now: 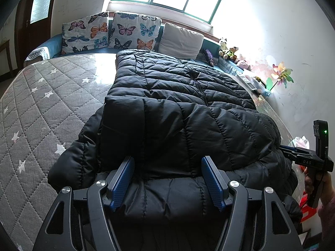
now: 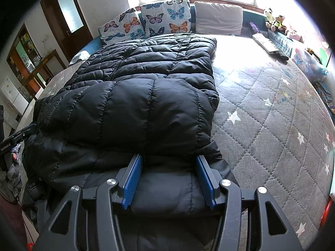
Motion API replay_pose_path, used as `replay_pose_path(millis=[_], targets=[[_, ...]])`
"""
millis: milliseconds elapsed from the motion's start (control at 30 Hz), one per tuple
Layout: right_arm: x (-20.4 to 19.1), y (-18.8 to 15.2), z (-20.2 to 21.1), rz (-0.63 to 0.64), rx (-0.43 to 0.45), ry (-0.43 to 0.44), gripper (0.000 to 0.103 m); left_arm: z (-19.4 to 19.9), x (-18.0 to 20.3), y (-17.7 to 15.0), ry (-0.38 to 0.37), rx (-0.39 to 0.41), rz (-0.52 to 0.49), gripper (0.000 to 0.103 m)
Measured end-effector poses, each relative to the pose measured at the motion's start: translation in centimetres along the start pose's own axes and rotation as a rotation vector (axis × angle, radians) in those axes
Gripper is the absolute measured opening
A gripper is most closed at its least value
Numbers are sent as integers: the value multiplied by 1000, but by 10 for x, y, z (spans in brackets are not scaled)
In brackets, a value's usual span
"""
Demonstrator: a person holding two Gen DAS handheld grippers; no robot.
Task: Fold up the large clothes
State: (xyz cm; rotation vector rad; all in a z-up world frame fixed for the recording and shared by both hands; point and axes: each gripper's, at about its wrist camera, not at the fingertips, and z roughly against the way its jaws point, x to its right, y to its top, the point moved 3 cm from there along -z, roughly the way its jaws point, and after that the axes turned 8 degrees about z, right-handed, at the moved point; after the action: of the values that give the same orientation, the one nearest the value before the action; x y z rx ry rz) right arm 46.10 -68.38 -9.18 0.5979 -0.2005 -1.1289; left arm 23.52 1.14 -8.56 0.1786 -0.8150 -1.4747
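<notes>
A black quilted puffer jacket point(image 1: 180, 108) lies lengthwise on the grey star-quilted mattress point(image 1: 41, 108), a sleeve folded across its near part. My left gripper point(image 1: 168, 163) is open, its blue pads on either side of the jacket's near edge, with fabric between them. My right gripper point(image 2: 168, 161) is also open, straddling the near edge of the jacket point(image 2: 136, 96) on its right side. The right gripper's body also shows at the right edge of the left wrist view point(image 1: 309, 159), beside the jacket.
Two butterfly pillows point(image 1: 111, 33) and a plain pillow point(image 1: 180, 40) lean against the headboard under the window. Soft toys point(image 1: 228, 51), a remote point(image 2: 266, 44) and a paper pinwheel point(image 1: 281, 75) line the wall side. A door point(image 2: 67, 21) and shelves point(image 2: 27, 56) stand left.
</notes>
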Motion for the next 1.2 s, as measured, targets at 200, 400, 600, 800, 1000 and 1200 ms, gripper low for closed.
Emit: replay_pose_path(millis=[200, 400, 600, 800, 1000, 1200], targets=[[0, -1, 0, -3, 8, 3, 58, -1, -1, -1, -6, -4, -5, 70], [-1, -1, 2, 1, 7, -1, 58, 5, -7, 2, -35, -19, -16, 70], [-10, 16, 33, 59, 58, -11, 58, 39, -3, 19, -53, -4, -19, 70], [-31, 40, 30, 161, 65, 70, 58, 41, 21, 38, -35, 2, -103, 70], [-34, 31, -24, 189, -34, 102, 58, -8, 1, 28, 9, -107, -70, 70], [-32, 35, -14, 217, -65, 117, 58, 0, 8, 36, 31, -167, -97, 70]])
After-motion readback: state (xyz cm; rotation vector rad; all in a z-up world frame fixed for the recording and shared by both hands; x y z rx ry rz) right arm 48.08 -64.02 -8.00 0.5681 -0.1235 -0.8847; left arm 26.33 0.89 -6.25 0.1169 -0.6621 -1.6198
